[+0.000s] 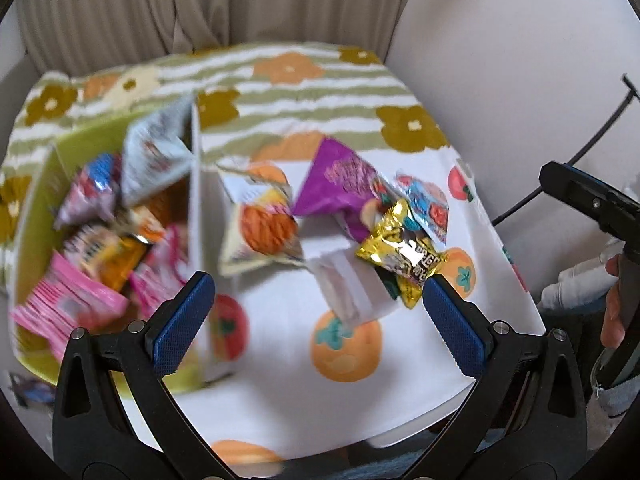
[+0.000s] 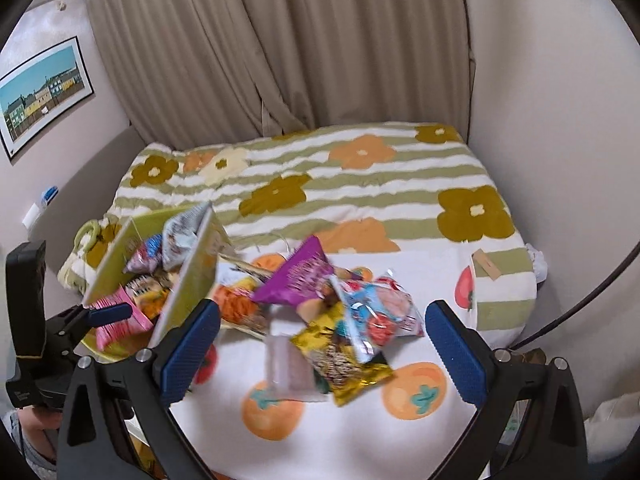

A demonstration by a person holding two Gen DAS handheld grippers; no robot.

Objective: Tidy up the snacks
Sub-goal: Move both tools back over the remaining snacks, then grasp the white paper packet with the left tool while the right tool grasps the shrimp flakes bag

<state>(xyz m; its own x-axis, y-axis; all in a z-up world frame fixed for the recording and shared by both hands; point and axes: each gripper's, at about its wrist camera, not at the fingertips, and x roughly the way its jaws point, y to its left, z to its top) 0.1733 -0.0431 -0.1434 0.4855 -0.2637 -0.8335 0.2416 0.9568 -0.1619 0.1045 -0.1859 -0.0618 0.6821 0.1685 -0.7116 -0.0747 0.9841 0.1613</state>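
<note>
A yellow-green box (image 1: 36, 200) (image 2: 116, 252) at the left holds several snack packets, pink ones nearest me. Beside it on the fruit-print cloth (image 1: 280, 344) (image 2: 360, 432) lies a loose pile: an orange-and-cream bag (image 1: 262, 232) (image 2: 240, 304), a purple bag (image 1: 336, 184) (image 2: 300, 276), a gold packet (image 1: 400, 256) (image 2: 344, 364) and a blue-red packet (image 1: 428, 204) (image 2: 380, 316). My left gripper (image 1: 316, 300) hangs open above the cloth, between box and pile. My right gripper (image 2: 320, 332) is open too, and the pile shows between its fingers, farther off.
A striped floral blanket (image 2: 360, 184) covers the bed behind, with beige curtains (image 2: 280, 40) and walls around it. A white folded packet (image 1: 348, 288) lies under the pile. The right gripper's body (image 1: 600, 208) and a hand (image 1: 612, 312) show at the right of the left wrist view.
</note>
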